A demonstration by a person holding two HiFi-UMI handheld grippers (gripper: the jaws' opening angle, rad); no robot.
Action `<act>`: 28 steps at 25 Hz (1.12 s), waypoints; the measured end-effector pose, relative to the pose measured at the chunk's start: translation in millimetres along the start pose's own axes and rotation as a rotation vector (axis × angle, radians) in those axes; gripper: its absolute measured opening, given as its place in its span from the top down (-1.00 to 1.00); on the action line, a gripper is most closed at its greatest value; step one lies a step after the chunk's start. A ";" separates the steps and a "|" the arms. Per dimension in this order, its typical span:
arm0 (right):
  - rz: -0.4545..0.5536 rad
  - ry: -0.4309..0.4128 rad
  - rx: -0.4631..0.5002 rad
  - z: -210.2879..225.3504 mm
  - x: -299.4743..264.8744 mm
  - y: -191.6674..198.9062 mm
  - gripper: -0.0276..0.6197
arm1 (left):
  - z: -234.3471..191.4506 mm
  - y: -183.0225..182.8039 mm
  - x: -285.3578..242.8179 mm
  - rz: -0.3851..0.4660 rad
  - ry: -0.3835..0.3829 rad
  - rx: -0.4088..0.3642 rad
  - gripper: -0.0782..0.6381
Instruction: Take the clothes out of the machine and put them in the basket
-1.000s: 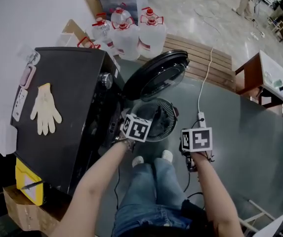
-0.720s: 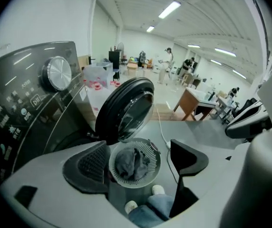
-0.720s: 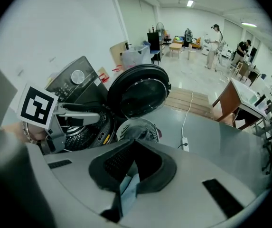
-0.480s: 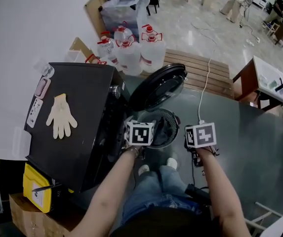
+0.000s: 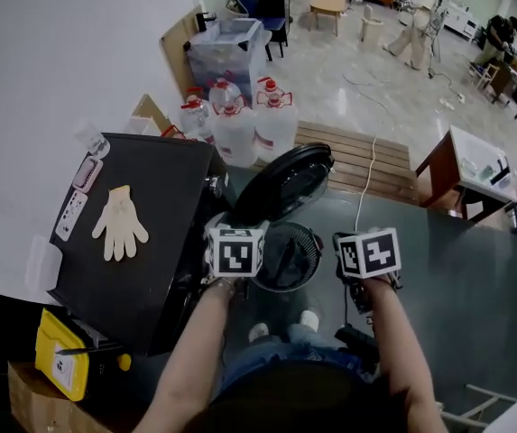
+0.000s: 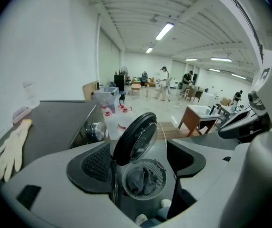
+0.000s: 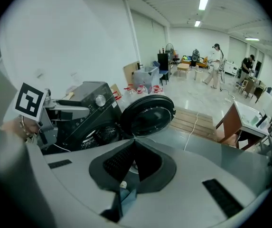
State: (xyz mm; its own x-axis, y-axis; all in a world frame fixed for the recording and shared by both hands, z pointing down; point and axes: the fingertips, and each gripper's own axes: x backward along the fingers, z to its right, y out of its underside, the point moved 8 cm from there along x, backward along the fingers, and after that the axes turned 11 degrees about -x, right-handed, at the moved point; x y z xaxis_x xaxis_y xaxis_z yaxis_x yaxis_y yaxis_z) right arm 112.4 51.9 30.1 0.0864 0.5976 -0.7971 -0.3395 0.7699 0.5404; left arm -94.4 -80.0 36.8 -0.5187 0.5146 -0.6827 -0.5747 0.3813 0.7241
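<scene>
1. My main worry is the round black machine door (image 5: 285, 183). It hangs open just above the round slatted white basket (image 5: 317, 242), so a careless swing of either gripper toward the drum could knock the door or tip the basket.
2. Grey clothes (image 6: 141, 180) already lie in the basket, at the centre of the head view. I cannot tell whether any remain in the black front-loading washing machine (image 5: 163, 242) at left.
3. The left gripper (image 6: 140, 159) hovers by the machine's mouth, jaws spread and empty. The right gripper (image 7: 133, 144) hangs to the right of the basket, jaws pressed together on nothing.
</scene>
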 end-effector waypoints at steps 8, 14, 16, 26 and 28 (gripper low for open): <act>0.204 -0.060 0.013 -8.4 41.8 -28.3 0.91 | -15.0 -32.8 42.8 0.196 -0.049 -0.001 -0.09; 0.434 -0.083 0.082 -11.1 81.9 -59.6 0.91 | -24.4 -58.3 78.1 0.367 -0.096 -0.064 -0.01; 0.515 -0.097 0.127 -15.9 96.9 -68.5 0.91 | -28.6 -67.3 89.3 0.418 -0.112 -0.073 0.02; 0.945 -0.015 0.328 -42.4 163.1 -103.2 0.91 | -43.0 -109.6 147.1 0.682 -0.203 -0.204 0.22; 1.015 0.002 0.351 -46.0 175.6 -108.3 0.91 | -44.5 -117.3 159.9 0.752 -0.230 -0.229 0.28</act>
State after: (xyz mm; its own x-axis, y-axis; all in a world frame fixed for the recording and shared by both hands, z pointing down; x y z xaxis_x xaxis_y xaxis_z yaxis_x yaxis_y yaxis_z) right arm 121.2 63.2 -180.8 -0.0862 0.9939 0.0682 0.0364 -0.0652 0.9972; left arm -138.1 -76.6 -161.7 -0.6888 0.7242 0.0323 -0.2529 -0.2818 0.9255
